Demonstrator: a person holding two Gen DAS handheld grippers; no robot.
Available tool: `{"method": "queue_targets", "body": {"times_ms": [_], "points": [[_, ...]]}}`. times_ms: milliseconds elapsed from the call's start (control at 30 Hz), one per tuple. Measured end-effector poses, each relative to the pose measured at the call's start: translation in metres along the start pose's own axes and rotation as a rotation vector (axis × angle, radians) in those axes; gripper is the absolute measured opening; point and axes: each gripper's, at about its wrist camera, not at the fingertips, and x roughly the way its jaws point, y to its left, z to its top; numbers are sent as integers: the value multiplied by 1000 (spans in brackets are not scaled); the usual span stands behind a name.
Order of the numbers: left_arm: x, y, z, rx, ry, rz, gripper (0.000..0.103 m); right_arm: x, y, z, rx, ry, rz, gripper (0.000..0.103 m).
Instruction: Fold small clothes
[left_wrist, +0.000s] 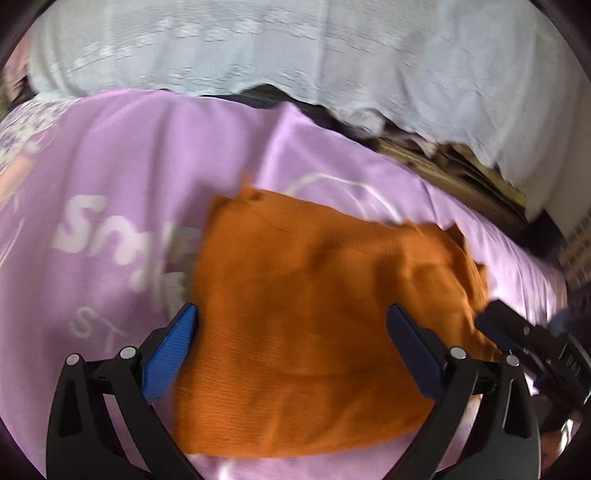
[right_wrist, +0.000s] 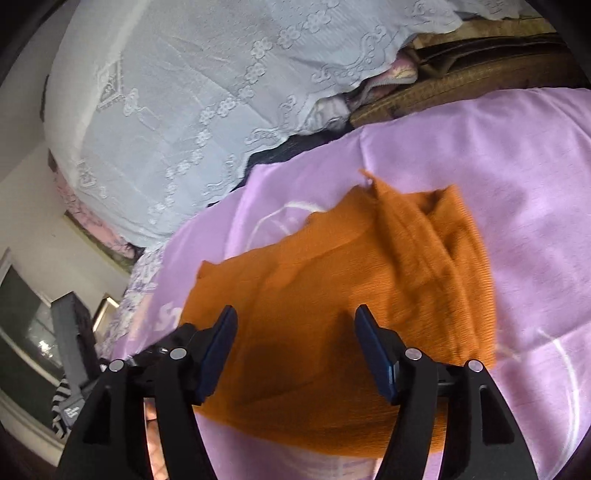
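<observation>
Both your grippers are released. The left gripper (left_wrist: 291, 354) hangs over the near half of the orange garment (left_wrist: 314, 317), its blue pads (left_wrist: 173, 354) spread wide with only cloth showing in the gap and nothing pinched. The right gripper (right_wrist: 295, 354) stands open too, above the lower middle of its own frame, with the garment (right_wrist: 332, 295) lying loose beneath it.

The garment sits centre frame in both views, flat on the purple sheet (left_wrist: 129, 155), already looking like a rough doubled rectangle. Its far right end, seen upper right of centre in the right wrist view, is bunched into ridges.

What could go wrong, in my judgement:
- If you pinch down through the knit, you may catch the sheet as well and drag both, because the two lie flush.
- That bunched end will likely fold crooked unless you smooth it first.
- The layers may slide apart if you lift one layer only; the edges are blurred here, so I cannot tell how many layers there are.
- Your grippers are close: the right one shows at the right edge of the left wrist view, so a quick reach could knock them together.

Count: one orange garment, one purple sheet, one white lace cover (right_wrist: 166, 110) across the top of the frames, two grippers.
</observation>
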Motion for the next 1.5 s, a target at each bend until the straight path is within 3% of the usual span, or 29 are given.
{"method": "queue_targets", "body": {"times_ms": [133, 167, 233, 333, 500, 567, 600, 667, 800, 967, 1100, 1233, 1333, 1500], "points": [[30, -9, -6, 95, 102, 196, 99, 6, -23, 6, 46, 13, -54, 70], [35, -2, -5, 56, 127, 157, 99, 3, -33, 9, 76, -4, -36, 65], [26, 9, 0, -11, 106, 147, 99, -7, -50, 15, 156, -38, -44, 60], [10, 25, 7, -61, 23, 285, 99, -20, -59, 17, 213, -86, -97, 63], [-4, 35, 12, -130, -10, 169, 98, -25, -33, 14, 181, -75, 35, 67], [3, 27, 12, -90, 17, 169, 98, -21, -15, 10, 117, -48, 64, 72], [12, 21, 10, -51, 54, 208, 98, -17, -10, 8, 103, -28, 70, 72], [28, 18, 6, -14, 111, 259, 99, -5, -14, 4, 108, 10, 47, 73], [27, 30, 9, -81, 118, 211, 99, -3, -32, 5, 147, -9, 12, 67], [3, 27, 11, -102, 46, 219, 98, -31, -31, 11, 159, -88, -31, 68], [-19, -2, 10, -42, 2, 178, 98, -49, -33, 6, 151, -114, -77, 68], [-19, -33, 1, 30, 24, 159, 98, -65, -48, -7, 174, -110, -133, 68], [-8, -52, -10, 102, 47, 180, 98, -69, -63, -19, 221, -86, -151, 68], [19, -68, -29, 227, 76, 278, 99, -56, -73, -31, 272, -30, -104, 68]]}}
